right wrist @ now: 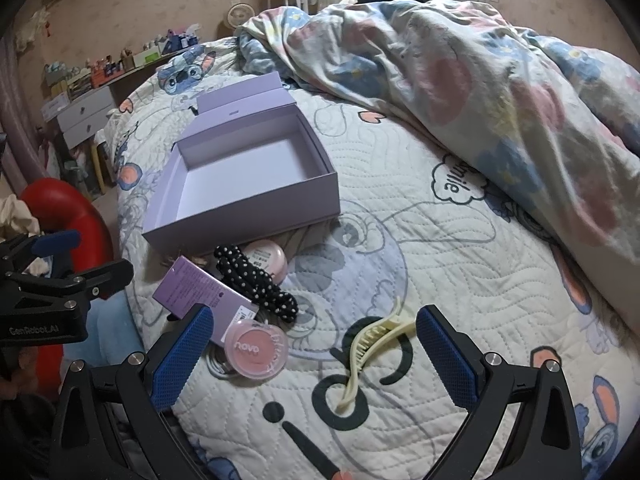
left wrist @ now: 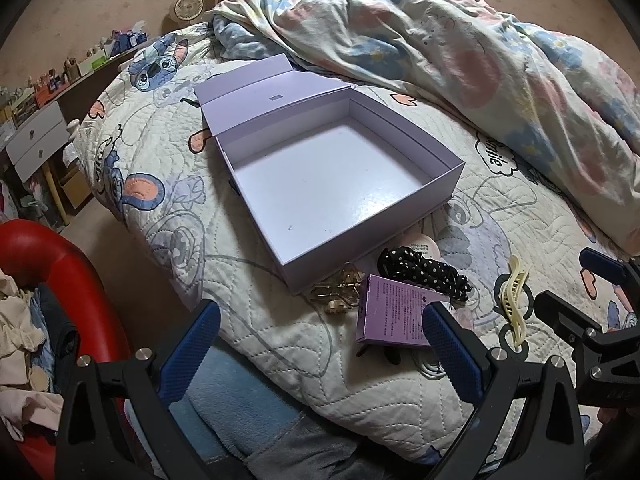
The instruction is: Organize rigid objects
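Both tongs are hovering wide open over the near edge of the bed, neither gripping anything: left tongs [left wrist: 320, 344] sitting near the purple carton, right tongs [right wrist: 314, 354] framing the cream hair claw between their blue pads.

Quilted bed [right wrist: 420, 240] is carrying everything; rumpled duvet [right wrist: 460, 80] is lying far right, clear of the work.

Lavender box [left wrist: 348, 184] is sitting open at centre-left, lid folded back on the far side, interior bare. Judgement: nothing is packed yet, so this is the opening pick.

Items are clustering just near of the box's near wall:
- purple carton [right wrist: 200, 296], lying flat, partly under the left pad in the right view;
- black dotted scrunchie [right wrist: 256, 284], soft, overlapping the carton's far edge;
- cream hair claw [right wrist: 372, 356], lying apart, to the right;
- pink blush compact [right wrist: 256, 348], touching the carton's near corner;
- pale round pot [right wrist: 266, 260], tucked against the box;
- gold clip [left wrist: 340, 288], at the box corner.

Advice: the claw is looking like the cleanest first grasp. Closing across its curved spine rather than its teeth should be limiting slip; lifting straight up before travelling left to the box. The quilt is yielding, so pressing down is risking burying the pads.
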A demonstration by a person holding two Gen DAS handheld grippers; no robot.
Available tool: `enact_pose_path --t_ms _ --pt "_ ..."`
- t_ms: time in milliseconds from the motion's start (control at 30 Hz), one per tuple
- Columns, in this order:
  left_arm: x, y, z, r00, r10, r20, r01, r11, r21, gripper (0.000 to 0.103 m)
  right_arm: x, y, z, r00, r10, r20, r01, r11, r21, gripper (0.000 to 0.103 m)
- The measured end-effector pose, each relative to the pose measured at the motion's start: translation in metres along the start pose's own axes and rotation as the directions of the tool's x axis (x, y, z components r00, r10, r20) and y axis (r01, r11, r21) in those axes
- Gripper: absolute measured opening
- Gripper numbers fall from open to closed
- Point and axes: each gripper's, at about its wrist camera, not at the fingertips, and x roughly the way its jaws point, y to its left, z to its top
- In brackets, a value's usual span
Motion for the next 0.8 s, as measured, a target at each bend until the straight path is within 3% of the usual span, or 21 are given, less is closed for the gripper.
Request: enact_pose_path --t_ms 800 --pt "-0.0001 0.0031 0.0009 1.0 -0.023 -0.012 0.023 1.0 0.001 0.103 0.0071 0.0047 -0.0038 1.0 0.0 0.006 0.0 1.0 0.005 0.103"
